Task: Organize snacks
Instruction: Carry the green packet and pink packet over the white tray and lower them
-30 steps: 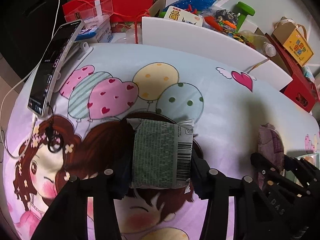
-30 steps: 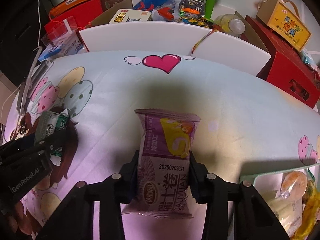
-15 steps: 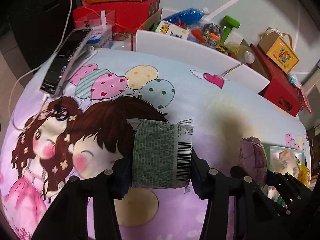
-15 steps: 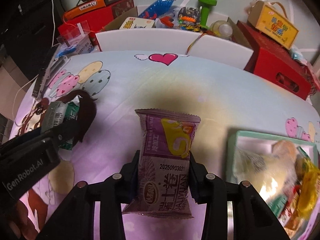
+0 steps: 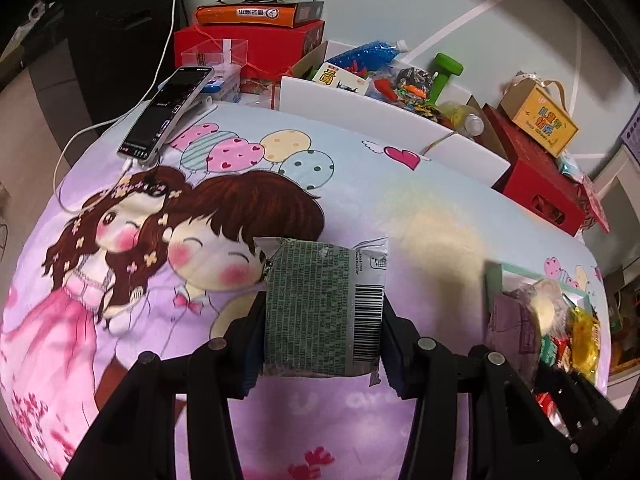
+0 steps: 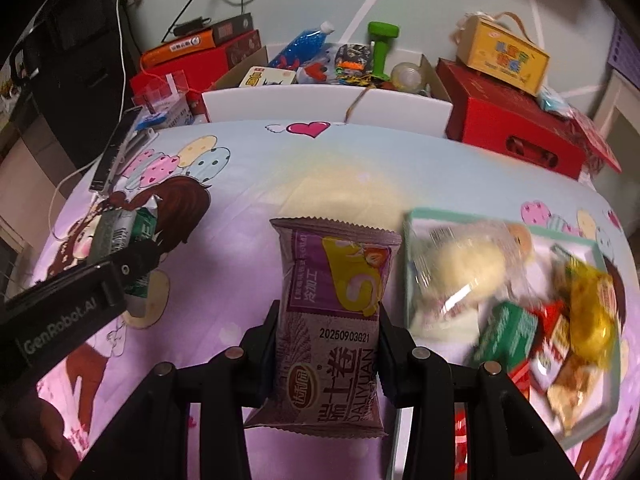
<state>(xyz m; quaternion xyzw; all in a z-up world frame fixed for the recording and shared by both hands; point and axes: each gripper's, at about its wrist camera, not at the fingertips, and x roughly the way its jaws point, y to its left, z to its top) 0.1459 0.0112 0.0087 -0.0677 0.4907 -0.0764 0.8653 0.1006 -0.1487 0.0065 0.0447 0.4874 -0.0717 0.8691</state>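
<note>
My left gripper [image 5: 322, 344] is shut on a green snack packet [image 5: 320, 304] with a barcode, held above the cartoon-print table cover. My right gripper [image 6: 326, 356] is shut on a purple snack packet [image 6: 334, 312] with a yellow panel, held just left of a mint-rimmed tray [image 6: 500, 224]. The tray holds several snacks: a clear-wrapped pale bun [image 6: 460, 272], a green packet [image 6: 506, 338] and a yellow packet [image 6: 592, 320]. In the left wrist view the tray [image 5: 520, 270] is at the right, with the purple packet [image 5: 512, 328] in front of it. The left gripper [image 6: 132, 264] also shows at the left of the right wrist view.
A phone [image 5: 168, 116] on a cable lies at the table's far left. White boards [image 6: 320, 104] and a box of toys with a green dumbbell [image 6: 380, 46] stand behind the table. Red boxes [image 6: 508, 128] and a yellow carton [image 6: 502, 54] stand at the back right.
Both grippers have risen and pulled back with their packets still held. The right gripper has moved right, so the snack tray has come into view beside it.
</note>
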